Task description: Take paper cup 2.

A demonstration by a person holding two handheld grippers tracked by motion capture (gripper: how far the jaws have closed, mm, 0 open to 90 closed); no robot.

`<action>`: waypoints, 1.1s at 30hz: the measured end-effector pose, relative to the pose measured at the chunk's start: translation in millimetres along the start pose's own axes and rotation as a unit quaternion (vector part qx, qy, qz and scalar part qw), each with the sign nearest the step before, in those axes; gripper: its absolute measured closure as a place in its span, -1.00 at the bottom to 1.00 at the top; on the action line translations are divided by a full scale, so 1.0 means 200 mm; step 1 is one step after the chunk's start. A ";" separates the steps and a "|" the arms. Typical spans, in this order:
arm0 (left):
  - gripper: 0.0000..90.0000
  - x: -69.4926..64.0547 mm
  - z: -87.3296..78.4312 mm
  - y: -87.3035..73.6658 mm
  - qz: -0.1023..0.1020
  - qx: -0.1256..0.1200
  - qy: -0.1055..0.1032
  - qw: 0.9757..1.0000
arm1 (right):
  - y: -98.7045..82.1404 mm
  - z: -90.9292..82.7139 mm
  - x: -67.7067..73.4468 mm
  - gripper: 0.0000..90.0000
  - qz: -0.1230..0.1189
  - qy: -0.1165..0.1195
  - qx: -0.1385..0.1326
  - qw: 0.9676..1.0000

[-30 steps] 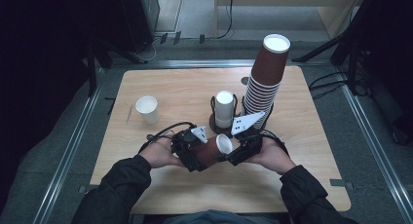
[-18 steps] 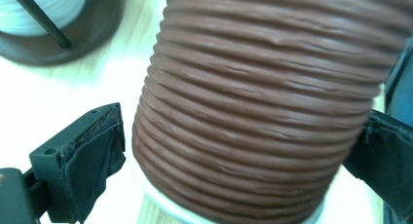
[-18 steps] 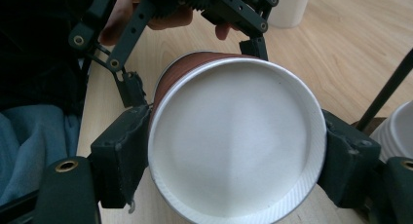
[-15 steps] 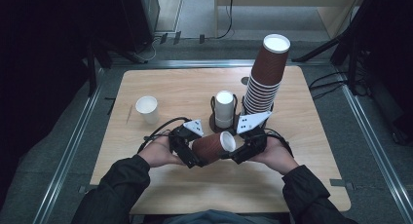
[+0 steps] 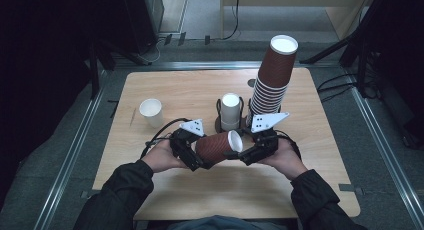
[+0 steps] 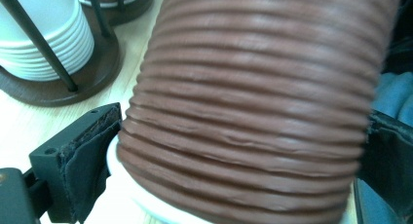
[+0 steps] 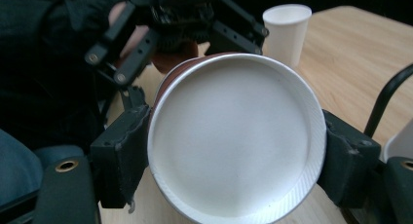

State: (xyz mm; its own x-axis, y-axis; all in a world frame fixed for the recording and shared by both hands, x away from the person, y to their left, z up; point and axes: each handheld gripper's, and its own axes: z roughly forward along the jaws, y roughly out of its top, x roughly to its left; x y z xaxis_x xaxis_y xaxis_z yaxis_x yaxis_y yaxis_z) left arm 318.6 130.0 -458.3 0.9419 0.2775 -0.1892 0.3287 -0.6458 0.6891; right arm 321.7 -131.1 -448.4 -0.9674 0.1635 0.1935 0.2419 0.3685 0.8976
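A brown ribbed paper cup [image 5: 215, 147] lies on its side in the air between both grippers, low over the table's near middle. My right gripper [image 5: 245, 152] is shut on its wide mouth rim. In the right gripper view the cup's white inside [image 7: 238, 136] sits between the two pads of that gripper [image 7: 236, 153]. My left gripper [image 5: 197, 157] is at the cup's narrow end. Its jaws have just been opening and stand wide beside the ribbed wall [image 6: 253, 112], with the cup between them.
A tall leaning stack of brown cups [image 5: 272, 85] rises at the back right. White cups [image 5: 230, 110] sit in a dark wire holder just behind the grippers. A single white cup [image 5: 151, 112] stands at the left of the wooden table [image 5: 165, 90].
More of the brown cup's wall shows between the grippers than a second ago, and the cup lies more level. The left gripper's jaws have spread apart.
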 end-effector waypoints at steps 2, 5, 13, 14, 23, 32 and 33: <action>-1.00 0.00 0.00 0.00 -0.002 -0.006 -0.006 1.000 | 0.01 -0.01 0.00 -0.50 -0.003 0.003 -0.013 1.000; -1.00 0.00 0.00 0.00 -0.001 -0.010 -0.009 1.000 | 0.02 -0.01 0.01 -0.50 -0.002 0.006 -0.029 1.000; -0.98 0.00 -0.04 0.00 0.000 -0.052 -0.021 0.998 | 0.03 -0.02 0.01 -0.49 0.008 0.014 -0.055 0.998; -0.91 0.00 -0.05 0.00 0.001 -0.057 -0.021 0.998 | 0.03 -0.02 0.01 -0.49 0.012 0.017 -0.059 0.998; -0.80 0.00 -0.07 0.00 0.015 -0.046 -0.014 0.999 | 0.02 -0.03 0.00 -0.48 0.015 0.024 -0.051 0.998; -0.80 0.04 -0.11 -0.01 0.000 -0.013 0.007 1.000 | 0.00 -0.05 -0.01 -0.62 0.007 -0.011 0.001 1.000; -0.80 0.04 -0.11 -0.02 -0.001 -0.009 0.009 1.000 | -0.01 -0.05 -0.01 -0.62 0.004 -0.014 0.008 1.000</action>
State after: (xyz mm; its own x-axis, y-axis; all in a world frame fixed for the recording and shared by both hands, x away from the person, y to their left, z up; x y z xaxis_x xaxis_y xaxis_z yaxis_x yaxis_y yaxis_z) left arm 323.5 149.4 -446.8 0.9399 0.2912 -0.1782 0.3289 -0.6321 0.7016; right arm 323.5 -141.3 -446.1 -0.9629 0.1918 0.1897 0.2512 0.3807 0.8899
